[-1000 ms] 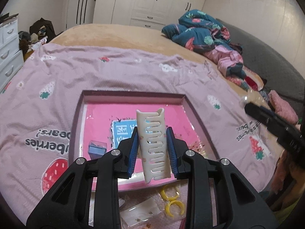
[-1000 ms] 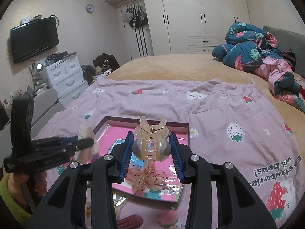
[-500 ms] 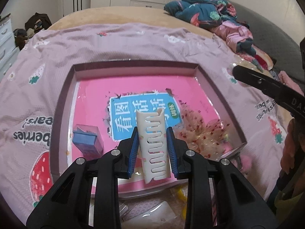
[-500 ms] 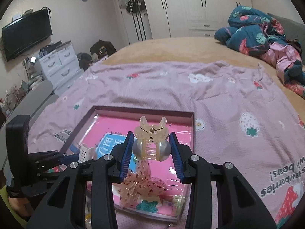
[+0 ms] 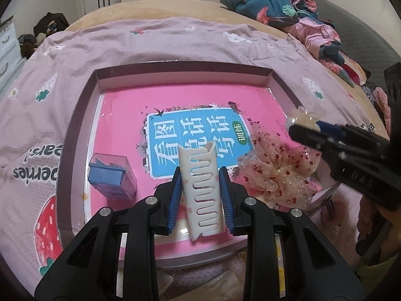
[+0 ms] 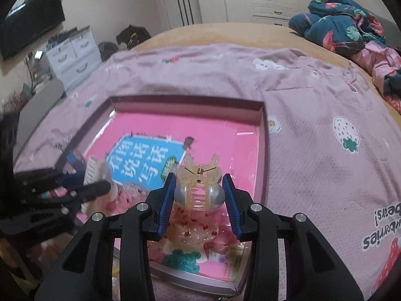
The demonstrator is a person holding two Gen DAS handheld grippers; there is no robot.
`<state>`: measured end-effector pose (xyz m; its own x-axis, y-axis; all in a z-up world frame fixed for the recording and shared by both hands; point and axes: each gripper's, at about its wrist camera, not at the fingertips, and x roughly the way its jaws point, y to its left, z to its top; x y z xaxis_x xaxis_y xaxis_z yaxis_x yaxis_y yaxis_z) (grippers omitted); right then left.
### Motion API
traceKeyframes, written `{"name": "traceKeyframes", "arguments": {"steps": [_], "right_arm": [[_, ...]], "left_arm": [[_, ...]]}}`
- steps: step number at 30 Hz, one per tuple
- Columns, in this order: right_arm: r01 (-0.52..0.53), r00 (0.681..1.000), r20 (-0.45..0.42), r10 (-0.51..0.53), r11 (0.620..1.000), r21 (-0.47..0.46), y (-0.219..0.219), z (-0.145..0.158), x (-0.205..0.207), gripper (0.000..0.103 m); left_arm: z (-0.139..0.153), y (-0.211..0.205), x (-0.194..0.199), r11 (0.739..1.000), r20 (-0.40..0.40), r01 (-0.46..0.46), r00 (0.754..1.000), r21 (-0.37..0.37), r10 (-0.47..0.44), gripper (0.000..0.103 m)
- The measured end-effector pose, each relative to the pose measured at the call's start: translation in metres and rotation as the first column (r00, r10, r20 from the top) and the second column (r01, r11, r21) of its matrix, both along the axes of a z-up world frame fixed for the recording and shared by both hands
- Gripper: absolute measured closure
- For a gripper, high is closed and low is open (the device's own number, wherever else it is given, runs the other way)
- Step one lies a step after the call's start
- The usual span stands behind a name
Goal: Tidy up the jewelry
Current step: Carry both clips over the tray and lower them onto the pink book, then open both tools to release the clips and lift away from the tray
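Observation:
My left gripper is shut on a cream-white slotted hair clip and holds it over the near part of a shallow pink tray. My right gripper is shut on a translucent peach claw clip and holds it over the tray's near right part. In the tray lie a sheer speckled bow scrunchie and a small blue box. The right gripper shows in the left wrist view. The left gripper shows blurred in the right wrist view.
The tray rests on a pink strawberry-print blanket on a bed. Small packets lie before the tray's near edge. A heap of clothes lies at the far right. White drawers stand left of the bed.
Both grippers have moved forward and down towards the tray, each still holding its clip. The tray looks larger and closer, and the right gripper has come in over its right side.

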<state>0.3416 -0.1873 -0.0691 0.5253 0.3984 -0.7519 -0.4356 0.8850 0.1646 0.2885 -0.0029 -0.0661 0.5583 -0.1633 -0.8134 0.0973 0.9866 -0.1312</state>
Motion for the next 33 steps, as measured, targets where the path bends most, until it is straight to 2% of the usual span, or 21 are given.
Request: {"name": "traceKeyframes", "arguments": {"steps": [7,9,11,14,19,25,27,30,33], "right_arm": [[0.020,0.999,-0.038,-0.019,1.000,0.006,-0.002,-0.015,-0.002,0.066],[0.016,0.999,-0.040,-0.016,1.000,0.000,-0.002,-0.017,-0.004,0.066],[0.019,0.999,-0.040,-0.019,1.000,0.004,-0.004,-0.015,-0.005,0.065],[0.036,0.999,-0.035,-0.035,0.999,0.027,-0.010,-0.010,-0.008,0.054],[0.064,0.998,0.001,-0.065,0.996,0.070,-0.024,0.008,-0.017,0.043],[0.086,0.992,0.078,-0.097,0.987,0.134,-0.035,0.042,-0.035,0.023],[0.088,0.989,0.105,-0.104,0.985,0.150,-0.038,0.053,-0.041,0.016],[0.092,0.983,0.141,-0.116,0.982,0.165,-0.043,0.067,-0.052,0.012],[0.095,0.980,0.156,-0.125,0.978,0.184,-0.048,0.077,-0.063,0.009]], "left_arm": [[0.001,0.003,-0.003,1.000,0.002,-0.015,1.000,-0.003,0.015,0.081],[0.005,0.004,-0.005,1.000,0.009,-0.015,1.000,-0.009,0.015,0.072],[0.011,0.006,-0.008,1.000,0.024,-0.014,1.000,-0.009,0.014,0.070],[0.017,0.008,-0.011,1.000,0.034,-0.015,0.999,-0.016,0.016,0.070],[0.032,0.017,-0.019,0.999,0.062,-0.031,0.998,-0.037,0.033,0.063],[0.057,0.035,-0.032,0.993,0.100,-0.074,0.991,-0.095,0.083,0.045],[0.065,0.040,-0.038,0.991,0.120,-0.091,0.988,-0.094,0.102,0.040],[0.080,0.051,-0.051,0.987,0.155,-0.124,0.978,-0.100,0.139,0.026],[0.092,0.060,-0.062,0.982,0.175,-0.157,0.969,-0.101,0.172,0.017]]}}
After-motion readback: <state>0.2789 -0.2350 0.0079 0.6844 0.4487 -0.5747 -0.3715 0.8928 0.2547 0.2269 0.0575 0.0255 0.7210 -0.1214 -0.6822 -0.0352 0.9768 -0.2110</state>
